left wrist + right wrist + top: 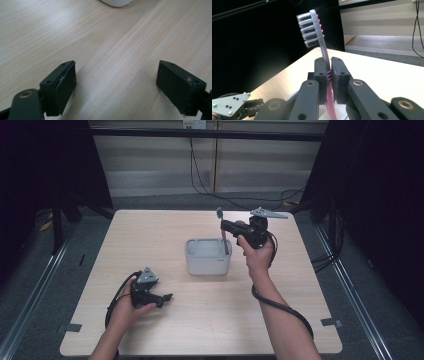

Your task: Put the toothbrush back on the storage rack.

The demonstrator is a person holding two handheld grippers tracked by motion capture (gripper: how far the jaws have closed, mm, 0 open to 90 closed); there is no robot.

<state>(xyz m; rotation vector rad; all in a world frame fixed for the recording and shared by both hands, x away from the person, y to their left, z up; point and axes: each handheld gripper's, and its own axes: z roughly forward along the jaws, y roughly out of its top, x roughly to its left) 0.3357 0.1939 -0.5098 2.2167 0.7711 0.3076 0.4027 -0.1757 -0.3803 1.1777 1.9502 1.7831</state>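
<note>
From my feed I've got a light wood tabletop (165,330) on a grey floor (45,285), with black curtains (380,195) down both sides. The back wall (150,155) is pale panelling, with black cables (200,175) hanging down onto the floor. Lighting's pretty dim overall.

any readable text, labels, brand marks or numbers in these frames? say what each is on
Nothing can be read here.
White container: a small dark mark low on its front wall in the high view, too small and blurred to read.
Toothbrush in the right gripper: no print on the part that shows.
Left gripper, its grey plate and the table: no lettering, only screw holes and wood grain.
</note>
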